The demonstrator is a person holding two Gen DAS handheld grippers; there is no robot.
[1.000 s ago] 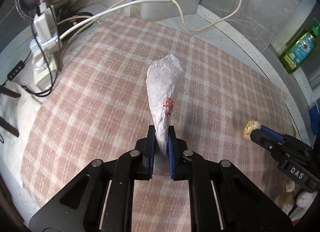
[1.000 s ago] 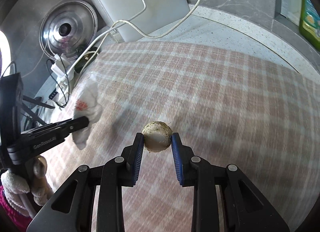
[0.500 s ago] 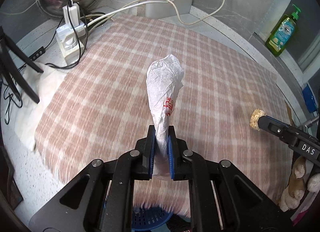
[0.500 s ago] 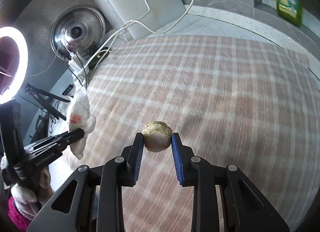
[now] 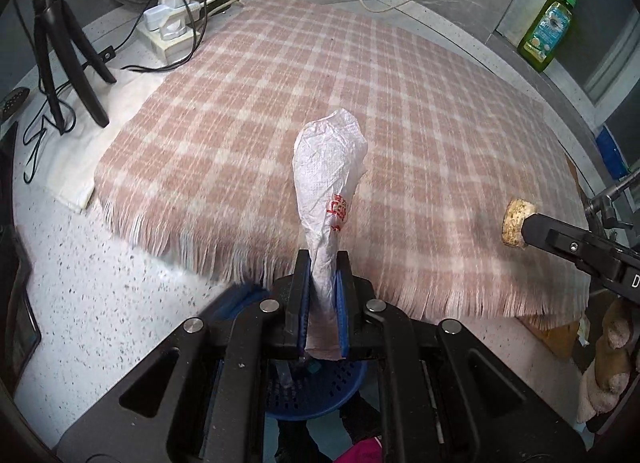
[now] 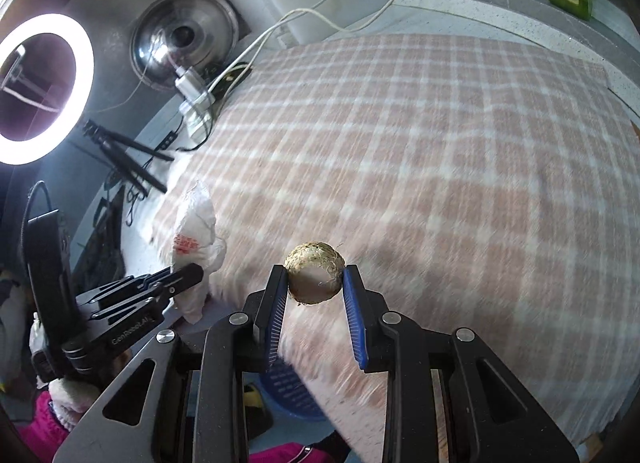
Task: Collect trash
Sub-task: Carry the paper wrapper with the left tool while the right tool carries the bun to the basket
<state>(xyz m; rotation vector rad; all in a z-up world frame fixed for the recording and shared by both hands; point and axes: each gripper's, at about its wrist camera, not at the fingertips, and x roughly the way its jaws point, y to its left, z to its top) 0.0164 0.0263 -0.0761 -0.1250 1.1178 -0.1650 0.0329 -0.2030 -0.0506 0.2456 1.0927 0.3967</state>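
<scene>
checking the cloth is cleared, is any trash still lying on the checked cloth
No, the checked cloth lies bare; the white bag is pinched in the left gripper and the brown ball in the right gripper.

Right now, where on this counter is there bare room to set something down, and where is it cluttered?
The checked cloth is bare right across. The speckled counter is free from the fringe to the tripod. Crowded: the back left corner, with power strip, cables and pot lid.

A speckled white counter (image 5: pixel 120 295) carries a fringed pink checked cloth (image 5: pixel 320 103), a power strip (image 5: pixel 168 33) and a tripod (image 5: pixel 64 47).
</scene>
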